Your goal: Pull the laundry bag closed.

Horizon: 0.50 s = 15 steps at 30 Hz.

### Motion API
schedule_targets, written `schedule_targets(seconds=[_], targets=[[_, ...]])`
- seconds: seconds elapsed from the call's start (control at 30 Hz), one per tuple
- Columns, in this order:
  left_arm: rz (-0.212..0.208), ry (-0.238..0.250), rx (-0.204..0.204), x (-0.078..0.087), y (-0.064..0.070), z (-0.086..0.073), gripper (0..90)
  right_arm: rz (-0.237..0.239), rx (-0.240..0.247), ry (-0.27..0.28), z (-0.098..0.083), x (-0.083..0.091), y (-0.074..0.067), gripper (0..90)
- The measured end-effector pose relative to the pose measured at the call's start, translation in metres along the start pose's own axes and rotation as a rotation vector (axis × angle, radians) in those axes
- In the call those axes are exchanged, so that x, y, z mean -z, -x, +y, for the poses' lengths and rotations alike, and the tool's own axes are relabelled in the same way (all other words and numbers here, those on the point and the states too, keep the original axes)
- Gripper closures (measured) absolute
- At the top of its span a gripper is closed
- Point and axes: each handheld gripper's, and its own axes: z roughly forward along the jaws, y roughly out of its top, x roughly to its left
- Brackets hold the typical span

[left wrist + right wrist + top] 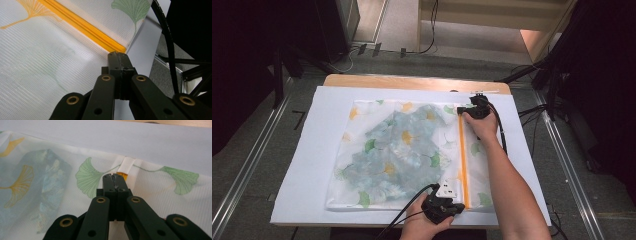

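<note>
A white mesh bag (362, 180) printed with ginkgo leaves lies flat on the table, a blue patterned garment (402, 145) inside it. Its orange zipper (462, 160) runs from near to far along the right side. My left gripper (458, 204) is shut at the zipper's near end (113, 45), its tips (117, 56) pinching the bag's edge there. My right gripper (460, 110) is shut at the far end, where its tips (114, 178) meet the orange zipper end (122, 175) under a white fabric tab (128, 163). The pull itself is hidden by the jaws.
A white sheet (302, 165) covers the wooden table (412, 81). A small white label (448, 190) sits on the bag near my left gripper. Black stands and cables (542, 75) stand on the floor to the right and behind.
</note>
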Motion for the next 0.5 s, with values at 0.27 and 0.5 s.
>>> schedule_targets(seconds=[0.27, 0.5], targets=[[0.003, 0.000, -0.001, 0.000, 0.000, 0.000, 90.0, -0.038, -0.008, -0.009, 0.007, -0.009, 0.000, 90.0], [0.005, -0.001, 0.000, 0.000, 0.001, 0.000, 90.0, -0.046, -0.025, -0.005, 0.012, -0.013, 0.002, 90.0]])
